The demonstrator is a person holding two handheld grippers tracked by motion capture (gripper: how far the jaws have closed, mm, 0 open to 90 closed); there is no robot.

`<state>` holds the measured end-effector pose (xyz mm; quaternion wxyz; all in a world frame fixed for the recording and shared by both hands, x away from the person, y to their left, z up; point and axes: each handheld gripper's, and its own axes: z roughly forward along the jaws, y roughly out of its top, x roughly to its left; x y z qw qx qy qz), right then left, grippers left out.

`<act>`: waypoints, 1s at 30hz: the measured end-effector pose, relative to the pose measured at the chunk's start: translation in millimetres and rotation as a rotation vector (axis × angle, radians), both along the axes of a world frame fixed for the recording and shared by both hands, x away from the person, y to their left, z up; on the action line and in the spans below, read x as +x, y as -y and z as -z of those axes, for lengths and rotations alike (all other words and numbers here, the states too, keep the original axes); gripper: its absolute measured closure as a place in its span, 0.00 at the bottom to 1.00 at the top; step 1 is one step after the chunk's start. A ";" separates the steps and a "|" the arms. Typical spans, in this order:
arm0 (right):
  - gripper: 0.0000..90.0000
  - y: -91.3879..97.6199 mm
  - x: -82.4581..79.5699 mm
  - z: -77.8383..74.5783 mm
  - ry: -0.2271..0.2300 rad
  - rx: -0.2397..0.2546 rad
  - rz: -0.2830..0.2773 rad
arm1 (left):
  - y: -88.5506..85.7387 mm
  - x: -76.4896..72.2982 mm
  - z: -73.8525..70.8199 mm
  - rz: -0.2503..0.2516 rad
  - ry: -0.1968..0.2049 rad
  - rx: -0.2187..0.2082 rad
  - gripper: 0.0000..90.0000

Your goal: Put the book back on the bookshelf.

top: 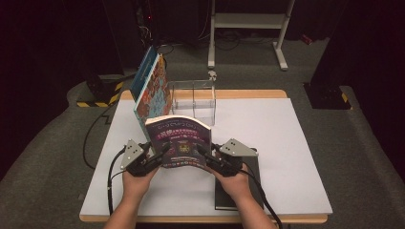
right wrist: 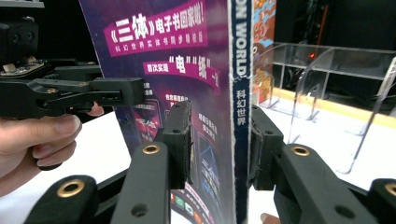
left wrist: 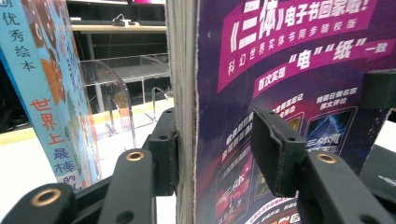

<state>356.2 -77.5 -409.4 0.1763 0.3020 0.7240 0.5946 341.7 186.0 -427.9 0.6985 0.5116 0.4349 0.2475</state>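
A thick purple-covered paperback (top: pixel 179 140) stands upright on the white table (top: pixel 277 143), near the front. My left gripper (top: pixel 160 155) straddles its left edge and my right gripper (top: pixel 203 155) its right edge. In the left gripper view the page block (left wrist: pixel 182 93) rests against one pad, while the other pad (left wrist: pixel 273 149) stands off the cover, so that gripper (left wrist: pixel 217 140) is open. In the right gripper view the blue spine (right wrist: pixel 240 93) sits between the pads of that gripper (right wrist: pixel 222 140), with a gap on the cover side.
A tall colourful picture book (top: pixel 153 93) stands behind and to the left, leaning at a clear acrylic divider rack (top: pixel 193 102). A flat black book (top: pixel 253 169) lies under my right hand. Beyond the table are dark floor and a white stand (top: pixel 248 21).
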 end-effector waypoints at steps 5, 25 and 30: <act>0.87 -2.6 0.4 2.6 0.019 -0.025 -0.012 | -0.7 -0.4 0.0 0.008 -0.005 0.003 0.59; 0.93 -2.2 -7.8 8.3 0.095 -0.020 -0.040 | -4.1 3.3 6.3 -0.027 -0.040 0.044 0.40; 0.93 -3.2 -8.7 8.6 0.097 -0.014 -0.034 | -8.2 2.1 5.9 -0.015 -0.045 0.039 0.31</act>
